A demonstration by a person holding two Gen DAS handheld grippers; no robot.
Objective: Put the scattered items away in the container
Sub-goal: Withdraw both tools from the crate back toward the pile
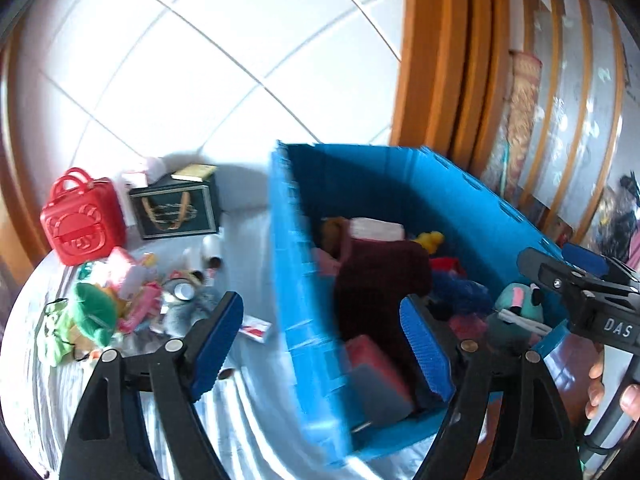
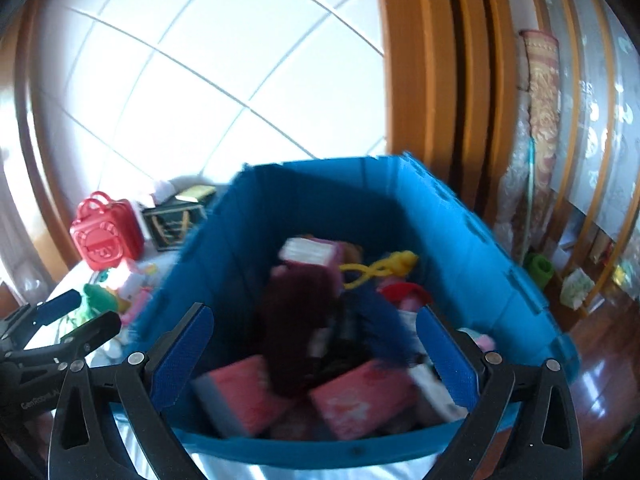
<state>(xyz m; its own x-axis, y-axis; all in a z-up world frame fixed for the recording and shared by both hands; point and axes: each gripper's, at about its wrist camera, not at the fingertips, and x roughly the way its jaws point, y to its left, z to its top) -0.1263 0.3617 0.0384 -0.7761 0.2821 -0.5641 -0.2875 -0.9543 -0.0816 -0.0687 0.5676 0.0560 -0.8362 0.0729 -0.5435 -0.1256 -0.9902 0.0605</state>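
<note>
While both your grippers gape empty, left gripper (image 1: 322, 344) and right gripper (image 2: 314, 362) hover over the blue bin (image 2: 472, 240); "DAS" shows on the right one; scattered toys (image 1: 120, 300) lie left, clearer from the left wrist.

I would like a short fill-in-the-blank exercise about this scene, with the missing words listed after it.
1. The big container that holds the toys is ____ in colour.
2. Beside it stands a red case with two ____ on top.
3. The right tongs hover over the container with nothing between them, so they are ____.
4. The green plush toy lies ____ the container, in the scattered pile.

Missing words: blue; handles; open; outside
</note>
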